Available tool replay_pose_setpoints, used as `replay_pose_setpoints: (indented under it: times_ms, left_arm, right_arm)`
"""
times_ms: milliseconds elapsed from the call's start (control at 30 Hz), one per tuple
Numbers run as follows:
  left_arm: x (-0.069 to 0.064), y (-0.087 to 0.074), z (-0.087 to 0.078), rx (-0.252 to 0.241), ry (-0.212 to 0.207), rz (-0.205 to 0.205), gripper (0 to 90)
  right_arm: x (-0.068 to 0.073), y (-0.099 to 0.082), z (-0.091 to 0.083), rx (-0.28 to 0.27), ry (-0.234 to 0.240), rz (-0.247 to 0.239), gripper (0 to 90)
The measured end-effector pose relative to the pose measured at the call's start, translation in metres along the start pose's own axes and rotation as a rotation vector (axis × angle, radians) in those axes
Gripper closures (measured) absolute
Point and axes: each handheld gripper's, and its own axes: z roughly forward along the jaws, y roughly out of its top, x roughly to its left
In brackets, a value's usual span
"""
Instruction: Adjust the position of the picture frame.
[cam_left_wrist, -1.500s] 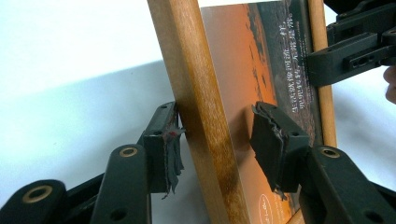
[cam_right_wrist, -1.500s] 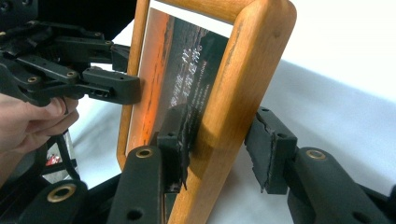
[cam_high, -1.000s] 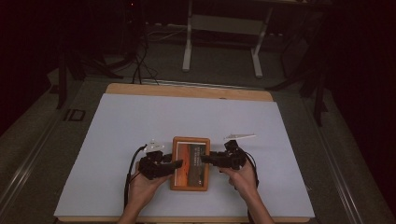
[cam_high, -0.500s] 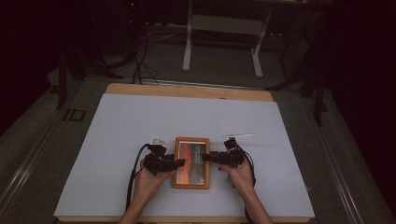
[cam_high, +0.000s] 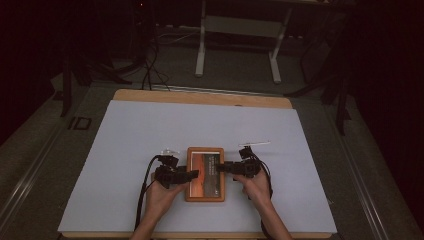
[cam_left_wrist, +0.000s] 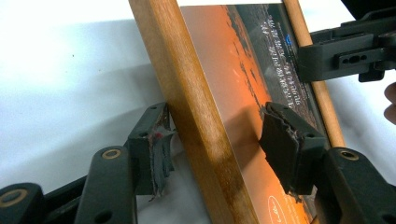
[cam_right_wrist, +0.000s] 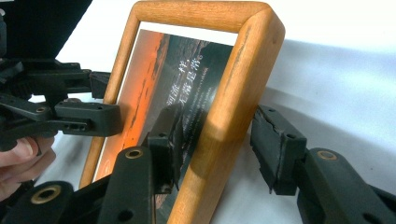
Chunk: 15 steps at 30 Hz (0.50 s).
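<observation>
Picture frame (cam_high: 205, 174): rounded wooden border, honey-brown, scuffed along its edges. It holds an orange and dark print bearing pale characters and lies flat on the white worktop (cam_high: 130, 150), near the front edge, between the person's hands. Left tool (cam_left_wrist: 212, 144): jaws have just been opening and stand astride the frame's left rail, pads clear of the wood. Right tool (cam_right_wrist: 217, 144): jaws likewise just opening, straddling the right rail, pads apart from it.
</observation>
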Motion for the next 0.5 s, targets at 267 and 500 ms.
replay_pose_setpoints:
  times_ms: [267,500]
  left_arm:
    - [0.0,-0.004,-0.006,0.004,0.017,0.064,41.3]
    - [0.002,-0.006,-0.021,-0.051,0.04,0.109,42.8]
  right_arm:
    - [0.005,-0.003,-0.002,-0.015,-0.039,-0.074,47.4]
    - [0.013,-0.013,-0.021,-0.055,-0.121,-0.193,41.7]
